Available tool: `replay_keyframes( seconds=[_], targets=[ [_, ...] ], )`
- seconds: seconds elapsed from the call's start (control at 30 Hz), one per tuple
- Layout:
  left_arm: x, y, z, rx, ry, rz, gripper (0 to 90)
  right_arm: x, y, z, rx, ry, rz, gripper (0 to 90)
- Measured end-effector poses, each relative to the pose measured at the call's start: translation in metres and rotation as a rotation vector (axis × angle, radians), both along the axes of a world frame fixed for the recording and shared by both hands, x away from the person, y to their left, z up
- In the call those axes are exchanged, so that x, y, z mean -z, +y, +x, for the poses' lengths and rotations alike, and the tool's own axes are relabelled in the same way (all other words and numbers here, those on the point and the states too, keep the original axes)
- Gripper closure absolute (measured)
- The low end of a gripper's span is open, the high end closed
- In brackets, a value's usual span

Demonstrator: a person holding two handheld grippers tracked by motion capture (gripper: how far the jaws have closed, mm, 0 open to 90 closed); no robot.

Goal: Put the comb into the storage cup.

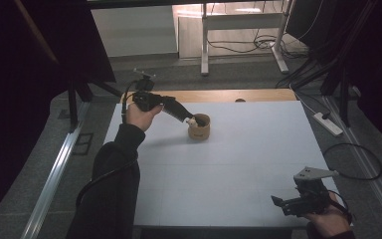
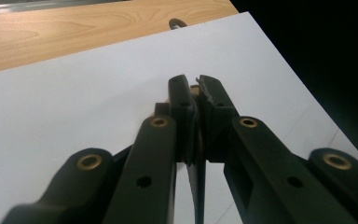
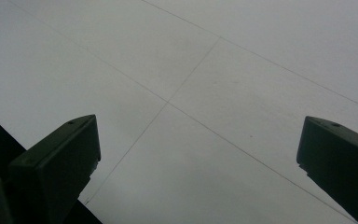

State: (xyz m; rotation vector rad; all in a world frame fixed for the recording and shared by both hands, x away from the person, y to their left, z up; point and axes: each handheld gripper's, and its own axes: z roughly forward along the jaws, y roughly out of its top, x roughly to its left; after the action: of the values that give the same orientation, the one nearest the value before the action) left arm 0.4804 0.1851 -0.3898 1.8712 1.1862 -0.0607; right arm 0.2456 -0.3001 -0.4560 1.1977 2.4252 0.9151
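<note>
A short brown cup [image 1: 199, 127] stands on the white tabletop [image 1: 238, 159], left of the middle and toward the far side. My left gripper [image 1: 196, 121] reaches in from the left and slants down to the cup's near rim. Its jaws are shut on a small white thing [image 1: 192, 119] right at the rim. In the left gripper view the black jaws [image 2: 193, 84] are pressed together, and a sliver of the brown cup [image 2: 195, 90] shows between the tips. My right gripper [image 1: 281, 205] rests low near the front right corner, open, with nothing but bare tabletop [image 3: 205, 70] between its jaws [image 3: 198, 154].
A wooden strip [image 1: 219, 95] borders the far edge of the white top, with a small dark ring [image 2: 177, 22] on it. On the floor to the right lie a power strip [image 1: 328, 123] and cables; a metal rail [image 1: 54, 174] runs along the left.
</note>
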Motion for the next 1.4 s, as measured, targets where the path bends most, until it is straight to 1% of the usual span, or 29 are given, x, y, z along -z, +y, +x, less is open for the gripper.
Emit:
replay_keyframes(
  seconds=[0.2, 0.4, 0.6, 0.83, 0.87, 1.0, 1.4],
  targets=[
    [0.005, -0.004, 0.001, 0.002, 0.001, 0.005, 83.8, 0.000, 0.000, 0.000, 0.000, 0.001, 0.000, 0.0],
    [0.006, -0.005, 0.002, -0.003, -0.004, 0.003, 83.7, 0.000, 0.000, 0.000, -0.002, 0.001, 0.000, 0.0],
    [0.008, -0.004, 0.002, -0.004, -0.003, -0.007, 83.4, 0.000, 0.000, 0.000, -0.002, 0.004, -0.003, 0.0],
    [0.012, -0.002, 0.002, -0.021, -0.024, -0.037, 81.9, 0.000, 0.000, 0.000, -0.002, 0.003, -0.003, 0.0],
    [0.012, -0.001, 0.002, -0.026, -0.025, -0.048, 80.7, 0.000, 0.000, 0.000, -0.002, 0.003, -0.003, 0.0],
    [0.012, 0.001, 0.001, -0.036, -0.039, -0.043, 75.1, 0.000, 0.000, 0.000, -0.003, 0.003, -0.003, 0.0],
    [0.018, 0.003, -0.002, -0.041, -0.083, -0.009, 55.7, 0.000, 0.001, 0.000, -0.003, 0.001, -0.002, 0.0]
  ],
)
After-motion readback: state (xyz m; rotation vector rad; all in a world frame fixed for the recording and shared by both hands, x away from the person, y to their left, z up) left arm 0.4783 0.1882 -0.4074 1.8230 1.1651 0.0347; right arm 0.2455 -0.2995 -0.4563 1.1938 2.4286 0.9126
